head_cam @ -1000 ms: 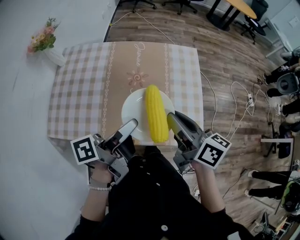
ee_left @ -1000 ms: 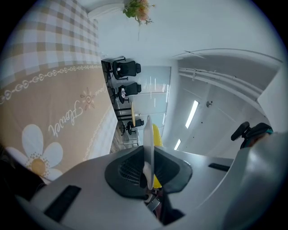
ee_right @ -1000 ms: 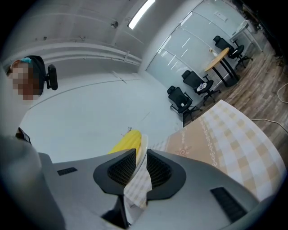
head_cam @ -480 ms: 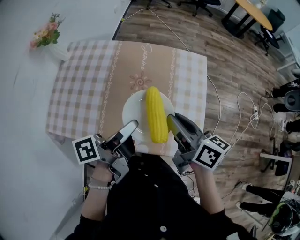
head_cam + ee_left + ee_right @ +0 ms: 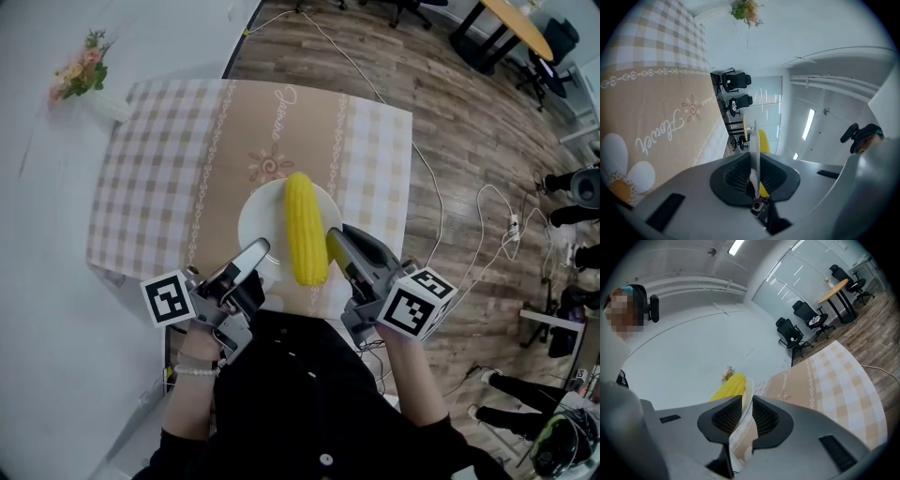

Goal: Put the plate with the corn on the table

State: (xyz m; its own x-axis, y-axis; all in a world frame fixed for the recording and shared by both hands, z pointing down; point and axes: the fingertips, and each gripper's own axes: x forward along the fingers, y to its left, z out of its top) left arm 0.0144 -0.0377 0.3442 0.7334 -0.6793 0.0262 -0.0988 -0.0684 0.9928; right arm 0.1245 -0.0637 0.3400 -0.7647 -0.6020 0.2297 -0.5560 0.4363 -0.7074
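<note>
One word reads clearly: a cursive "Flower" (image 5: 658, 133) printed on the tan band of the tablecloth (image 5: 647, 98). In the head view that script (image 5: 277, 94) is too small to read. The left marker cube (image 5: 169, 298) and right marker cube (image 5: 416, 303) show only black-and-white squares.

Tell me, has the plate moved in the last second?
Yes, slightly. The plate has edged farther over the table; its far rim now sits nearer the tablecloth's swirl motif.

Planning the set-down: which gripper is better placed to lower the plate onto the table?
Right, slightly, though both should lower together. Left gripper and right gripper are shut on the plate at its near rim, either side of the corn; the right sits closer to the corn's weight.
</note>
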